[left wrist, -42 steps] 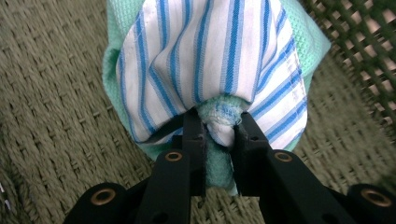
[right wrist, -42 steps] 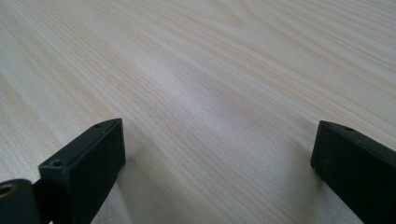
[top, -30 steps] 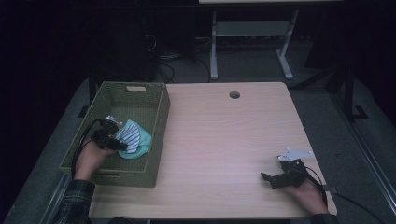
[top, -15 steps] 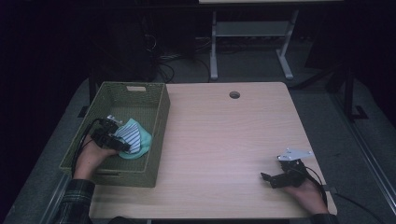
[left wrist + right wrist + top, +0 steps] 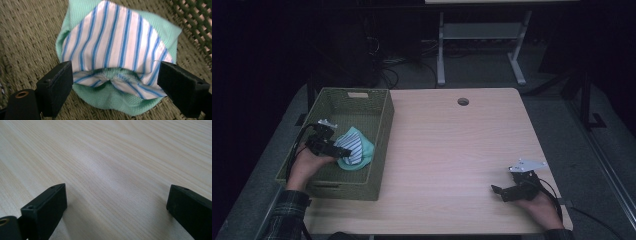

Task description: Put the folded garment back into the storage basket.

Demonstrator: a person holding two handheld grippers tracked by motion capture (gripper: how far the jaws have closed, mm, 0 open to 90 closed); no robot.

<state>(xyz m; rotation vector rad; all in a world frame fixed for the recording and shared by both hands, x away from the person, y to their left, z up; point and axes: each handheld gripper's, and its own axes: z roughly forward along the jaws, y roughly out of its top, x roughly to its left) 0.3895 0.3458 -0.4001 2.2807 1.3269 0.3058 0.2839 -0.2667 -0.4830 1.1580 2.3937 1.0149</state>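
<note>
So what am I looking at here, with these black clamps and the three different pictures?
A person sits at a wooden table holding a hand-operated clamp in each hand. The high view looks down from above; each of the other two pictures comes from a small camera riding on one tool.

The left tool is inside the green woven basket. Its jaws have just been opening and now stand apart around a folded cloth, mint green with blue and white stripes, which lies on the basket floor, released.

The right tool rests open near the table's edge, holding nothing.
</note>
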